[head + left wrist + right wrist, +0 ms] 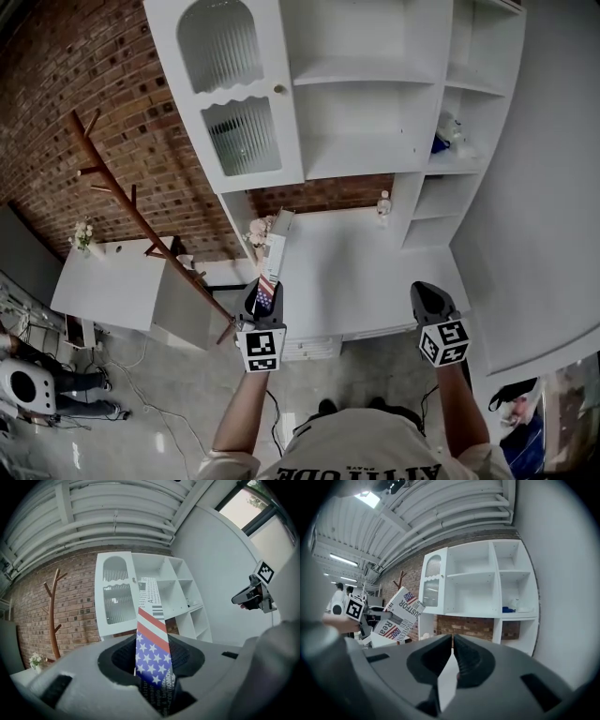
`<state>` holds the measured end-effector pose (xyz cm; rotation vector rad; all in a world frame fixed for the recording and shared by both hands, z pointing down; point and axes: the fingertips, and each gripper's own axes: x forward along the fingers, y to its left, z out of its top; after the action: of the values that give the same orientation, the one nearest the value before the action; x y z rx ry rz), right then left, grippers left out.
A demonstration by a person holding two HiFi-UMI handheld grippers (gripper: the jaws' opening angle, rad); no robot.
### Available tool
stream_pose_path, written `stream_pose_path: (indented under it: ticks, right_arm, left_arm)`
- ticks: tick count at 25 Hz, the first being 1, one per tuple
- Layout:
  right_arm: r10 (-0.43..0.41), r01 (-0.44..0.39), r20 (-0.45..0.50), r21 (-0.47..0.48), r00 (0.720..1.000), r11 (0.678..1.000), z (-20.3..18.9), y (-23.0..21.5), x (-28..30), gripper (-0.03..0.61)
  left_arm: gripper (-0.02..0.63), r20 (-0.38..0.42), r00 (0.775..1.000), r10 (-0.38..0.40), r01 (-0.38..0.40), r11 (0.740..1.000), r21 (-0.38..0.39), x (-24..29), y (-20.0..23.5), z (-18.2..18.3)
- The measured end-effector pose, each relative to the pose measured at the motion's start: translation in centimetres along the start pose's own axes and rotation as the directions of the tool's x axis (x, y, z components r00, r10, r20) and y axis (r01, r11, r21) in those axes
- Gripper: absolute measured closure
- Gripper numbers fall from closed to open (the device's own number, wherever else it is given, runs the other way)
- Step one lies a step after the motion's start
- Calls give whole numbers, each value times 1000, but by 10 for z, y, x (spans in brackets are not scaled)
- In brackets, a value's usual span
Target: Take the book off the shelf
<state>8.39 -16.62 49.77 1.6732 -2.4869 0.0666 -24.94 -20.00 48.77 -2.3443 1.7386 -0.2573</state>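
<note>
My left gripper (265,292) is shut on a thin white book (275,251) with a stars-and-stripes cover. It holds the book upright in front of the white shelf unit (375,103), clear of the shelves. In the left gripper view the book (152,644) stands edge-on between the jaws of the left gripper (152,654). My right gripper (429,295) hovers to the right at about the same height, shut and holding nothing. In the right gripper view the right gripper (453,651) has its jaws together, and the book (398,616) shows at the left.
A white desk top (347,272) lies below the shelves with a small bottle (382,204) at its back. A blue and white item (442,136) sits on a right shelf. A wooden coat rack (131,206) and a white side table (112,281) stand at the left.
</note>
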Motion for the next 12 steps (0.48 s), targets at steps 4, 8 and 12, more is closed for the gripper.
stream_pose_path:
  ticks: [4, 8, 12]
  right_arm:
    - [22, -22, 1, 8, 1000, 1000, -2, -13, -1, 545]
    - [52, -52, 0, 17, 999, 999, -4, -21, -1, 545]
    - [54, -54, 16, 34, 998, 998, -5, -35, -2, 545]
  left_arm:
    - [440, 11, 999, 32, -32, 999, -39, -6, -12, 3]
    - [440, -10, 997, 71, -72, 995, -67, -9, -19, 1]
    - [440, -4, 995, 98, -98, 990, -97, -12, -24, 4]
